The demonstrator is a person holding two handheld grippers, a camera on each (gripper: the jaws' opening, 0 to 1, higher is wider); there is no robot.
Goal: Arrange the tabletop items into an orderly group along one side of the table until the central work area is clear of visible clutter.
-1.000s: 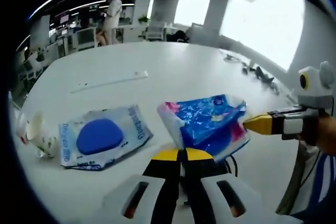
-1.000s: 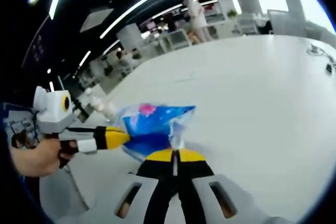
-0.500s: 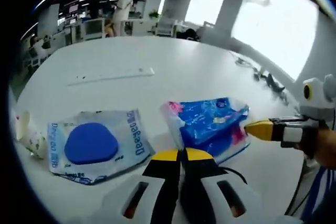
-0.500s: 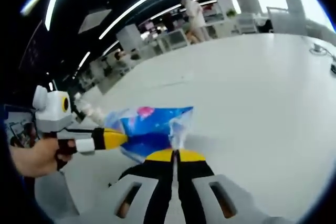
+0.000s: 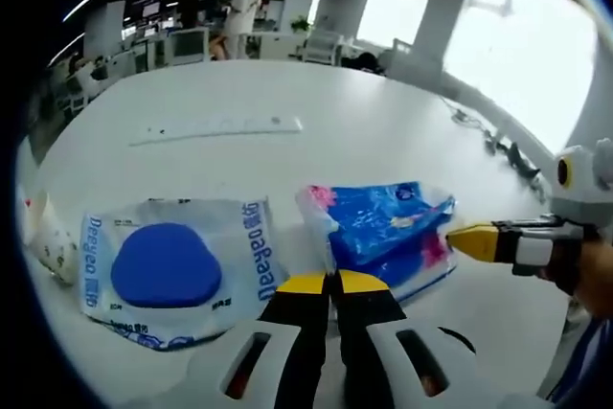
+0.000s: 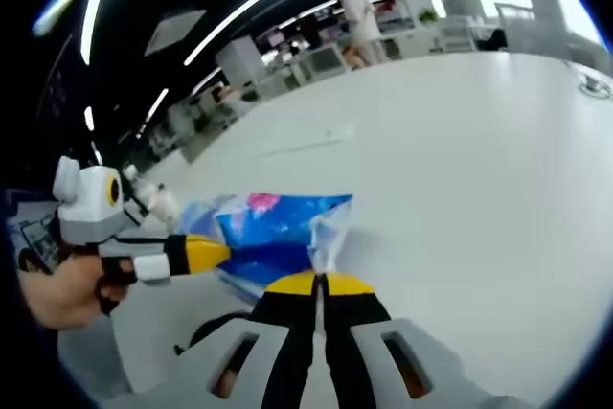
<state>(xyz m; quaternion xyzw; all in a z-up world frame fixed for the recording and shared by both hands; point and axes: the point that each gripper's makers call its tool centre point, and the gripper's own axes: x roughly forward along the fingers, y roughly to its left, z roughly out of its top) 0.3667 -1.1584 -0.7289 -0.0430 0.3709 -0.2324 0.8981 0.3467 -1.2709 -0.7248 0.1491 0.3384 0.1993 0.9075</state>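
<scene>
Since the earlier pictures the blue tissue pack (image 5: 388,229) is sitting lower over the table (image 5: 287,150), and in the left gripper view the wet-wipe pack (image 5: 172,265) is now lying closer to the camera, though the camera itself has been moving.

The left hand-held gripper (image 5: 329,280) is pinching one end of the tissue pack, its yellow-tipped jaws closed together on the plastic edge. The right hand-held gripper (image 6: 319,281) is doing the same at the opposite end, jaws pressed tight on the crinkled wrapper (image 6: 326,232). In each view the other gripper is coming in from the side, its yellow tip touching the pack, with a person's hand (image 6: 67,289) gripping its handle.

The tissue pack is stretching between the two grippers, near the table's near edge. The white wet-wipe pack with its blue lid is lying flat just beside it. A crumpled paper cup (image 5: 53,241) is lying on its side further along, near the edge. A long white strip (image 5: 220,127) is lying well apart, toward the middle of the table.
</scene>
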